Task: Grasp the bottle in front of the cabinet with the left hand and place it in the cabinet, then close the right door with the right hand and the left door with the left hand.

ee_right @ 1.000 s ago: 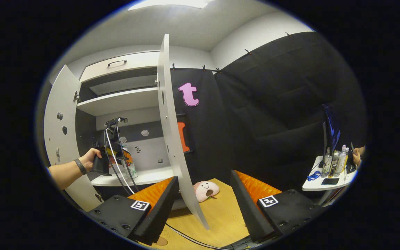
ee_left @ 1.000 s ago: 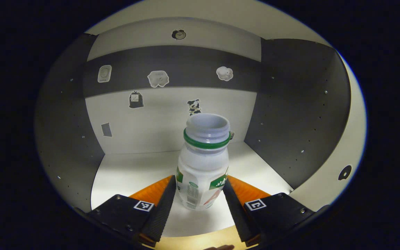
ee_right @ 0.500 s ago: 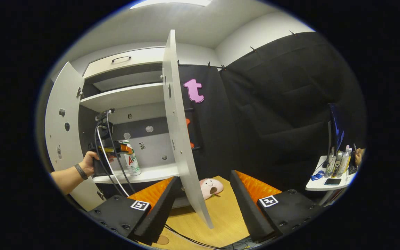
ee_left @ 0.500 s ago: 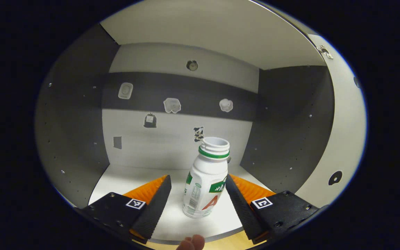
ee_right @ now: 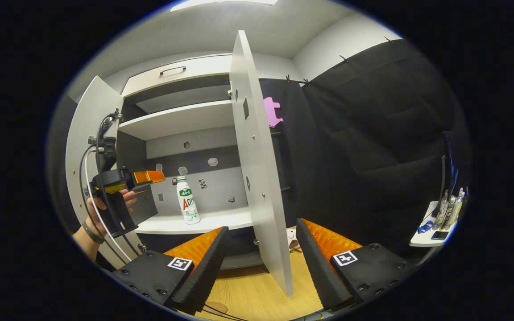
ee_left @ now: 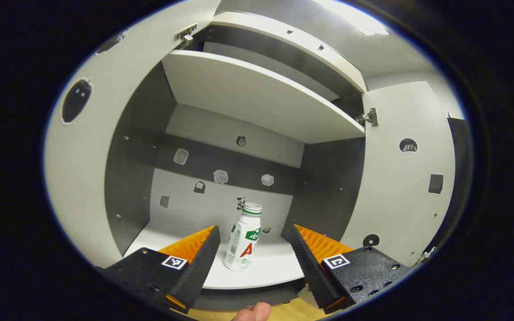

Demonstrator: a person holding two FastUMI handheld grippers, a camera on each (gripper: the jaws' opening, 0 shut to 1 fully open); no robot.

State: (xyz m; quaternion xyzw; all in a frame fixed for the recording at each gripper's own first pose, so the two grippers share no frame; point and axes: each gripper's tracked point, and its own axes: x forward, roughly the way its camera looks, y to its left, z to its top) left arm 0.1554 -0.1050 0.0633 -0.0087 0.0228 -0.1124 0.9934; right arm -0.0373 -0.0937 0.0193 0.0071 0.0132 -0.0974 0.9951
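Note:
The white bottle (ee_left: 242, 239) with a green neck ring stands upright on the cabinet's lower shelf (ee_left: 266, 272), also seen as the bottle (ee_right: 188, 205) in the right gripper view. My left gripper (ee_left: 253, 258) is open, drawn back in front of the shelf edge, nothing between its fingers; the left gripper (ee_right: 143, 177) appears held by a hand (ee_right: 105, 206) left of the bottle. My right gripper (ee_right: 259, 258) is open, and the right door's (ee_right: 257, 169) edge stands between its fingers, touching neither. The left door (ee_right: 83, 147) stands open.
An upper shelf (ee_left: 257, 93) spans the cabinet above the bottle. A wooden table (ee_right: 252, 303) lies below the cabinet, with a pink plush toy (ee_right: 291, 235) behind the right door. A small white side table (ee_right: 435, 232) with bottles stands far right.
My left gripper has let go of the bottle and pulled back out of the cabinet. The bottle stays on the shelf. The right gripper has shifted toward the right door's edge.

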